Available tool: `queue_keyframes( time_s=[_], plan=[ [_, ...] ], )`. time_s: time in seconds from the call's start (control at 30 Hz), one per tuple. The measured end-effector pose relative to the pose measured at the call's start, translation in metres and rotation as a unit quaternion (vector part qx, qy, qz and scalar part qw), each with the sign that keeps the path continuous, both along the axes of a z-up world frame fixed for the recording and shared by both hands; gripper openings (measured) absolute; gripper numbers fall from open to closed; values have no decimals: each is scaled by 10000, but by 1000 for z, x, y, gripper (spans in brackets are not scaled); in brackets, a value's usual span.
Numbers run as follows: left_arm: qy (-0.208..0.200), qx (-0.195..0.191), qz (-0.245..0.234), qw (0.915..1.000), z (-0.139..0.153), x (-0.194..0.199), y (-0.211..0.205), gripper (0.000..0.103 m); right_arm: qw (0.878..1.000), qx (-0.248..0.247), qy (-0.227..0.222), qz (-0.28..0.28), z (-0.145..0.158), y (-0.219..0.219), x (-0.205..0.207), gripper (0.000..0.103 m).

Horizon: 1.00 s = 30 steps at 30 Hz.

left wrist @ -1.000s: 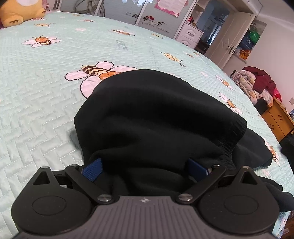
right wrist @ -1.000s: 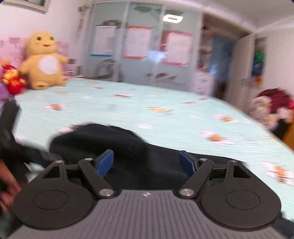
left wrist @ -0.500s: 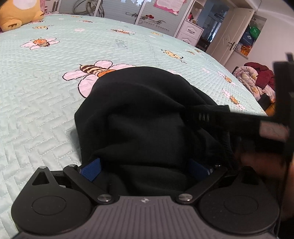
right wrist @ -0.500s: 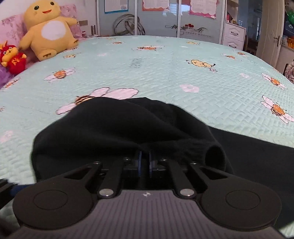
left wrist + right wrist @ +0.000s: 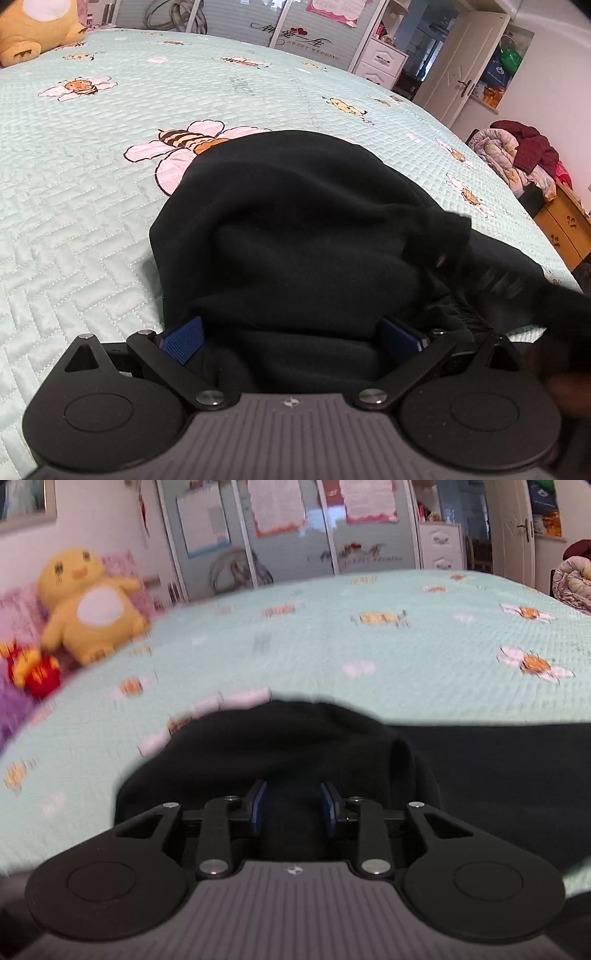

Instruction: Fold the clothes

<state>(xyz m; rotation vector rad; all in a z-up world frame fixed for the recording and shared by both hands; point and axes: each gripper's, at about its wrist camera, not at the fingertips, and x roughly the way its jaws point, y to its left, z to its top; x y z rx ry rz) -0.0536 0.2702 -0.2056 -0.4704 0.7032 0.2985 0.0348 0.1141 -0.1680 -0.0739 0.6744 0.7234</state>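
Lower and closer than a second ago, the right gripper now hangs over the black garment, its jaws having just been reopening from a full close, narrowly apart with dark cloth between them, not pinched. That garment lies bunched on the mint bee-print bed, partly covering a large bee motif. At the garment's near edge the left gripper holds its jaws wide, fabric heaped between the blue pads. Beyond the garment, a yellow plush toy sits by the headboard.
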Motion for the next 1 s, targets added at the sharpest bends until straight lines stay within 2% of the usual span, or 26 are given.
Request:
queue_keyframes(
  time_s=[0.1, 0.37, 0.6, 1.0],
  plan=[
    [26, 77, -17, 10000, 0, 1, -2, 103, 9999, -94, -118, -45, -16, 2, 4, 25],
    [55, 53, -23, 10000, 0, 3, -2, 103, 9987, -40, -491, -126, -32, 6, 18, 25],
    [40, -172, -9, 9998, 5, 0, -1, 103, 9987, 28, -489, -130, -31, 5, 20, 27],
    [74, -259, -27, 9996, 6, 1, 0, 103, 9988, 172, -422, -152, -33, 4, 17, 27]
  ],
)
